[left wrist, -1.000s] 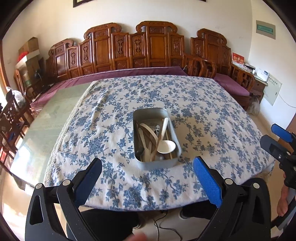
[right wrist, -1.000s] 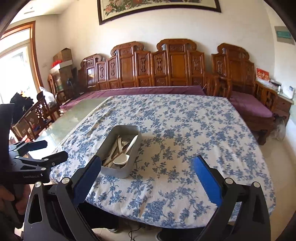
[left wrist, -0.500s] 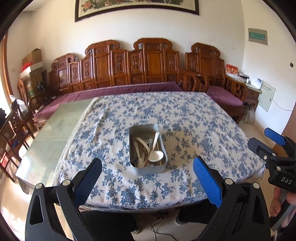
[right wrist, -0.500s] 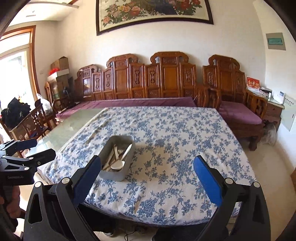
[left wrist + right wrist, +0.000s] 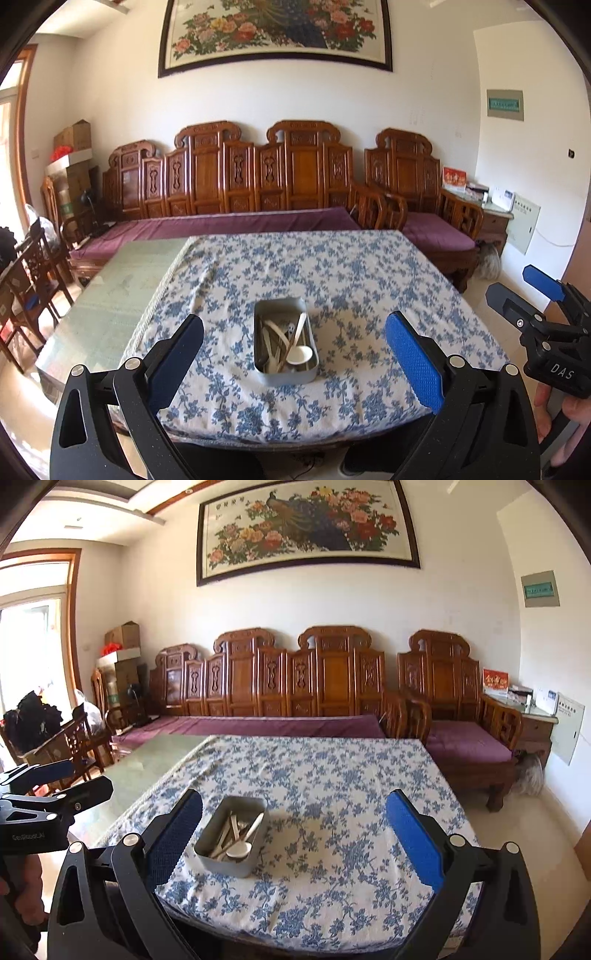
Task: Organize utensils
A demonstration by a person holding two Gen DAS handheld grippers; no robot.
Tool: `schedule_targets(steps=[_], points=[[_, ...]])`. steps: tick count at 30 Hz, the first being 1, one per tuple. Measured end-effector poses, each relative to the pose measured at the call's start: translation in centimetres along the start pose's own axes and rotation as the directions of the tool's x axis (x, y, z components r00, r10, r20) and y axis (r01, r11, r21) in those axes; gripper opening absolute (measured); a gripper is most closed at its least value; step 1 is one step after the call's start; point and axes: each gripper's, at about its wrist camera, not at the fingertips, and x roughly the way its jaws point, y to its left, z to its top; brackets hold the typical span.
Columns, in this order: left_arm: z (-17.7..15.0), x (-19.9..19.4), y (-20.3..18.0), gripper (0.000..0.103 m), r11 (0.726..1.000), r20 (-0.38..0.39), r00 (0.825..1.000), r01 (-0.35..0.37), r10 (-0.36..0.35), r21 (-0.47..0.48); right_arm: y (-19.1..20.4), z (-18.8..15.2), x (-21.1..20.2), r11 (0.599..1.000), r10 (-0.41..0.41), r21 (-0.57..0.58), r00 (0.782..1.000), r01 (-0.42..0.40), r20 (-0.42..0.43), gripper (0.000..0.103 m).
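A grey metal box (image 5: 285,376) stands near the front edge of the blue-flowered tablecloth (image 5: 332,273); it also shows in the right wrist view (image 5: 232,864). Inside lie a white spoon (image 5: 298,352), also seen in the right wrist view (image 5: 240,847), and several pale utensils. My left gripper (image 5: 295,354) is open and empty, held back from the table in front of the box. My right gripper (image 5: 295,830) is open and empty, back and to the right of the box. The right gripper shows at the right edge of the left wrist view (image 5: 535,310). The left gripper shows at the left edge of the right wrist view (image 5: 55,779).
The left part of the table is bare green glass (image 5: 118,295). A carved wooden sofa with purple cushions (image 5: 236,221) runs behind the table. An armchair (image 5: 436,236) and side cabinet (image 5: 495,218) stand at the right. Wooden chairs (image 5: 29,273) stand at the left.
Both grippers have pulled back and risen away from the table. The box now looks smaller and farther. Both stayed open and empty.
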Motion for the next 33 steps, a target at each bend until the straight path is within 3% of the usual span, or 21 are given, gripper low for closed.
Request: schedule_targets(steps=[7,33], points=[[0.3,-1.2,0.0,0.095,1.0,0.039,0.999,-0.008,0.009,-0.01,0.2,0.5,-1.3,1.0,-0.009,-0.008,0.999,0.009,0.032,0.1],[0.2,-1.4,0.1,0.095,1.0,0.05,0.999,-0.005,0.006,-0.019,0.1,0.1,-1.0,1.0,-0.013,-0.001,1.0,0.013,0.023,0.1]])
